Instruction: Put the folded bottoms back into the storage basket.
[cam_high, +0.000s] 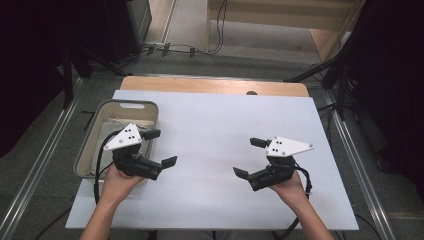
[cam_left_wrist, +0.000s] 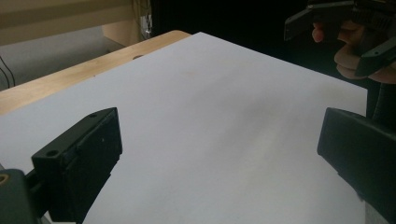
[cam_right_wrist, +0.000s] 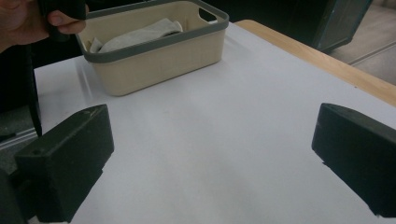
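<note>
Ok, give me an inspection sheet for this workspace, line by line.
Surface: white table top, bare between the grippers.
Job's things: beige basket at the table's left edge, pale cloth inside.
Clutter: nothing seen.
Grippers: left gripper and right gripper both open, holding nothing, above the table.
Cables: black cable trails from the left gripper; more on the floor behind.
Surroundings: wooden edge, dark stands.

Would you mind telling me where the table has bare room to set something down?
The white tabletop is bare between the basket on its left edge and the right gripper, and along the far edge. It is crowded at the left, where the left gripper hangs open beside the basket holding pale cloth.
</note>
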